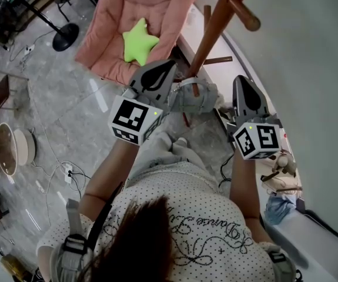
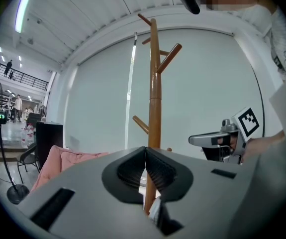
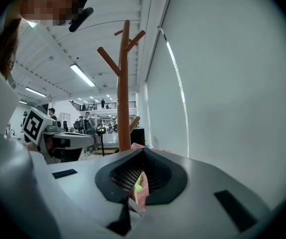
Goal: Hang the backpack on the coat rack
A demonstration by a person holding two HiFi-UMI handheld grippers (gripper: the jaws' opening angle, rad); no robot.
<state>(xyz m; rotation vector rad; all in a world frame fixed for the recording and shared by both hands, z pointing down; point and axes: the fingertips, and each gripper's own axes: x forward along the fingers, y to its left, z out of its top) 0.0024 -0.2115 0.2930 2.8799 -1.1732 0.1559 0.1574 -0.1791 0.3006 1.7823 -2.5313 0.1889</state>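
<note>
The grey backpack (image 1: 195, 97) hangs between my two grippers, just in front of the wooden coat rack (image 1: 216, 22). My left gripper (image 1: 172, 68) is shut at the bag's left side and my right gripper (image 1: 238, 81) is shut at its right. In the left gripper view the jaws (image 2: 145, 151) meet, a pale strip of the bag (image 2: 155, 211) hangs under them, and the coat rack (image 2: 154, 93) stands straight ahead. In the right gripper view the jaws (image 3: 143, 151) meet at the tip, a dark strap (image 3: 126, 214) hangs below, and the coat rack (image 3: 125, 83) rises just left of them.
A pink padded chair (image 1: 119, 16) with a green star cushion (image 1: 139, 41) stands behind the rack. A fan base (image 1: 66, 40), cables (image 1: 69, 172) and a round stool (image 1: 7, 148) are on the floor at left. A pale wall (image 1: 310, 69) runs along the right.
</note>
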